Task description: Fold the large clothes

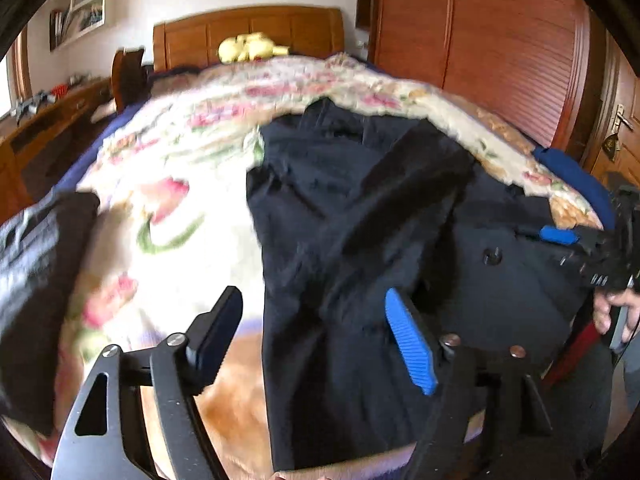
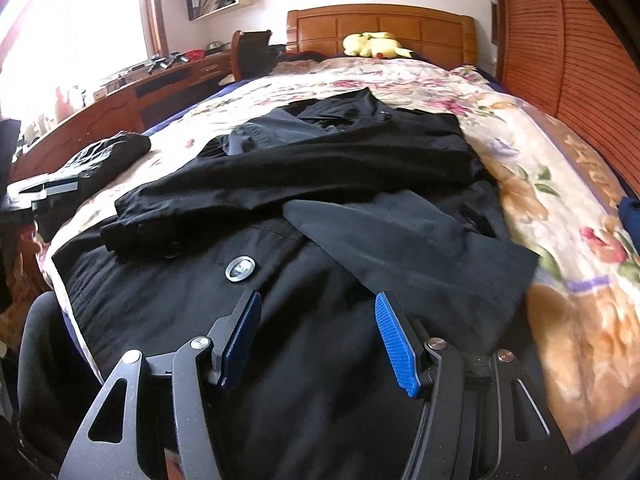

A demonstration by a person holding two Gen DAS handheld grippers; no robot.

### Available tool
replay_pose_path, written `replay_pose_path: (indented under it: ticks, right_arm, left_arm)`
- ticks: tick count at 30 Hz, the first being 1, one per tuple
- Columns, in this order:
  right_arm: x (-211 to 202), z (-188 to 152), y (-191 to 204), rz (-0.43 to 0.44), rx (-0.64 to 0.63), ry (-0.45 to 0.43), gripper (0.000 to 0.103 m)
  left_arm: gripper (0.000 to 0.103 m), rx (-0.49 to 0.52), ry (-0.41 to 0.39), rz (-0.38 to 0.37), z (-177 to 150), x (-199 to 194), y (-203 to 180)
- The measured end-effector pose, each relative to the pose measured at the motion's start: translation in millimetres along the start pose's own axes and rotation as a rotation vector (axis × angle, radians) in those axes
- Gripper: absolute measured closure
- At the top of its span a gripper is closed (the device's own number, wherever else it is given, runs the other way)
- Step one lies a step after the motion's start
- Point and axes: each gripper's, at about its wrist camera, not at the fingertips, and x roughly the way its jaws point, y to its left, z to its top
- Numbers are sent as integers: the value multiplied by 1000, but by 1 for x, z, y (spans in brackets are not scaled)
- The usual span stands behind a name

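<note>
Item one: one black coat [image 2: 320, 208], which we find lying on the flowered blanket [image 2: 532, 184] of the bed, its long axis running from the foot edge towards the wooden headboard [image 2: 380, 28], collar end towards the headboard and hem end at the foot. Its sleeves, we count two, are folded in across the body: one lies crosswise as a long band, the other as a flatter panel below it, nearer the foot. One metal button [image 2: 240, 269] shows on the front of the coat, on the hem side of the crossing sleeves. Item two: one further dark garment [image 2: 108, 152], bunched, on the blanket well apart from the coat, on the window side. Item three: one yellow plush toy [image 2: 376, 45], at the headboard, far beyond the coat's collar. Item four: two grippers. Our left gripper [image 1: 316, 332] stands over the coat's window-side edge, its fingers [image 1: 408, 344] spread wide with nothing between them, one over blanket and one over cloth. Our right gripper [image 2: 318, 344] stands over the coat's hem end, its fingers [image 2: 396, 344] apart and released, no cloth pinched. In the left wrist view we also see the right gripper at the coat's wardrobe side, with a hand [image 1: 616, 312] on its grip.
</note>
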Motion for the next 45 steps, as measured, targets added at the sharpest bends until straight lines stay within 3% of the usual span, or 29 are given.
replay_pose_path:
  ticks: [7, 13, 28, 40, 44, 45]
  right_arm:
    - [-29, -19, -16, -56, 38, 3, 42]
    - [-42, -28, -28, -119, 55, 3, 42]
    - [-64, -45, -58, -171, 102, 51, 42]
    - [-76, -54, -59, -152, 82, 93, 42]
    - [-74, -52, -54, -85, 95, 94, 42]
    - [-73, -53, -51, -93, 75, 96, 42]
  left_arm:
    - [27, -63, 47, 44, -32, 0, 15]
    - [27, -79, 65, 64, -42, 2, 21]
    - [27, -106, 78, 73, -59, 7, 31]
    - [27, -123, 69, 72, -65, -5, 27]
    - [28, -150, 51, 57, -75, -10, 30]
    - [32, -156, 44, 55, -77, -11, 31]
